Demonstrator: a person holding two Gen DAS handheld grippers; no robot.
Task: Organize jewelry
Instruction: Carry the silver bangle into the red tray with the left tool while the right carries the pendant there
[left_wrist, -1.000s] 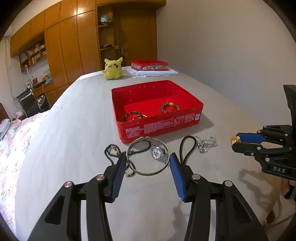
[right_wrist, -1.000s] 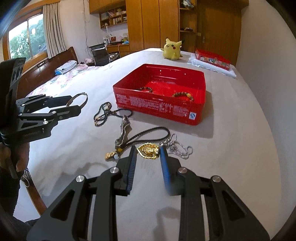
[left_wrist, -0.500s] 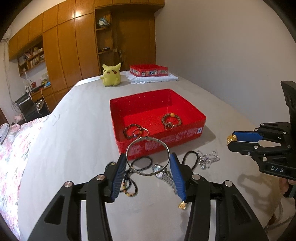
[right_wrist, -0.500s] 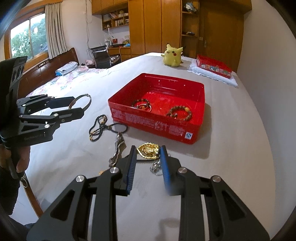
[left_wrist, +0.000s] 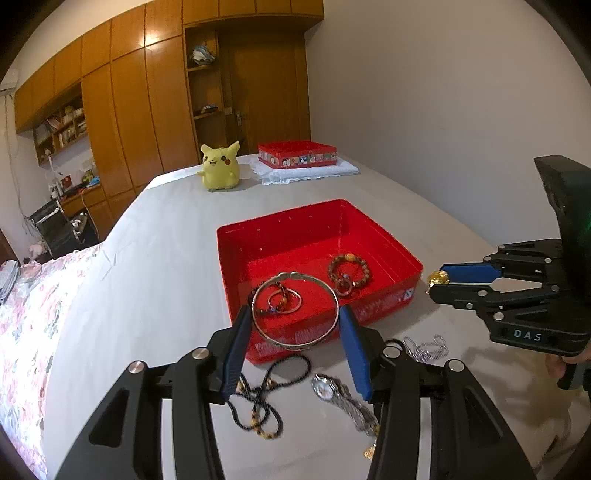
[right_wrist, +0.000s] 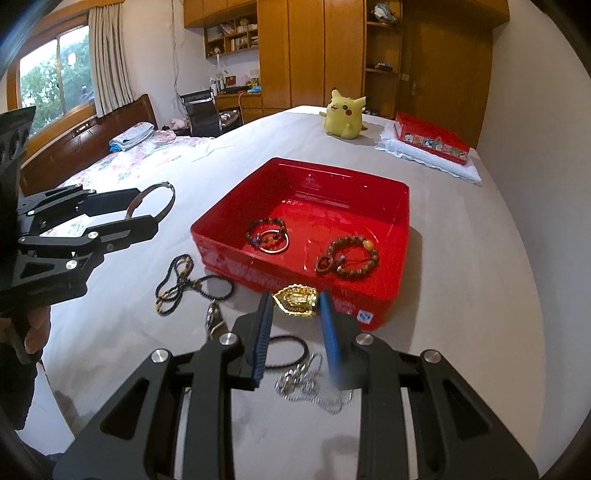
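Observation:
My left gripper (left_wrist: 295, 317) is shut on a silver bangle (left_wrist: 295, 343) and holds it in the air above the near edge of the open red box (left_wrist: 391, 236). My right gripper (right_wrist: 295, 301) is shut on a gold pendant (right_wrist: 295, 300), raised near the box's front wall (right_wrist: 295, 280). Inside the box lie a brown bead bracelet (right_wrist: 349, 258), a dark bead bracelet and a ring (right_wrist: 271, 236). On the bed sheet lie a black bead necklace (left_wrist: 258, 406), a silver watch (left_wrist: 343, 398), a silver chain (right_wrist: 314, 384) and a black cord (right_wrist: 288, 350).
A yellow plush toy (left_wrist: 219, 166) and a closed red tin (left_wrist: 297, 155) on a white cloth sit at the far end of the bed. A white wall runs along the right side. Wooden wardrobes stand behind. Each gripper shows in the other's view, left (right_wrist: 147, 210) and right (left_wrist: 439, 280).
Both grippers have risen from the sheet and moved toward the red box, the left one carrying the bangle, the right one carrying the gold pendant.

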